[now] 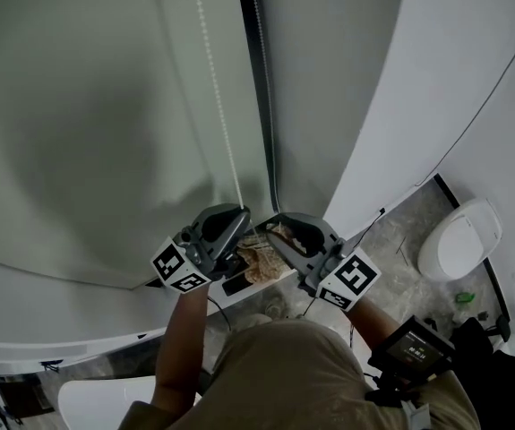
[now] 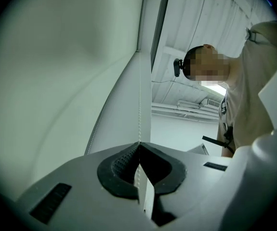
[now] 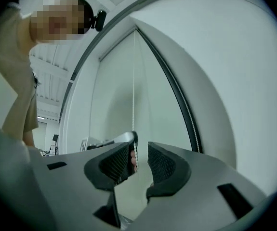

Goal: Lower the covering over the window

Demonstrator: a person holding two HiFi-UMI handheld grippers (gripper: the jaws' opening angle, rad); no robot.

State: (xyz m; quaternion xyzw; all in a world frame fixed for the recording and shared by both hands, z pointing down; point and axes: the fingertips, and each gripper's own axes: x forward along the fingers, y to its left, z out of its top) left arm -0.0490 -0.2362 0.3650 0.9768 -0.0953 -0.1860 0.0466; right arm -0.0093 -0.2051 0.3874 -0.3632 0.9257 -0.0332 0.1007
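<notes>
A pale roller blind [image 1: 87,106] hangs over the window, with a white bead chain [image 1: 221,106] running down its right side. My left gripper [image 1: 237,215] is shut on that chain; in the left gripper view the chain [image 2: 139,105] runs straight up from the closed pads of the left gripper [image 2: 139,146]. Just to the right, my right gripper [image 1: 273,229] stands open. In the right gripper view the chain [image 3: 134,81] passes down between the jaws of the right gripper [image 3: 139,152], and neither pad presses on it. A second chain [image 1: 261,79] runs along the dark window frame.
A white window sill [image 1: 60,330] lies below the blind. A white wall [image 1: 436,79] with a thin cable [image 1: 481,115] curves away on the right. On the floor stand a white round-topped fixture [image 1: 459,240] and something small and green [image 1: 465,298]. A black device [image 1: 414,352] hangs at the person's waist.
</notes>
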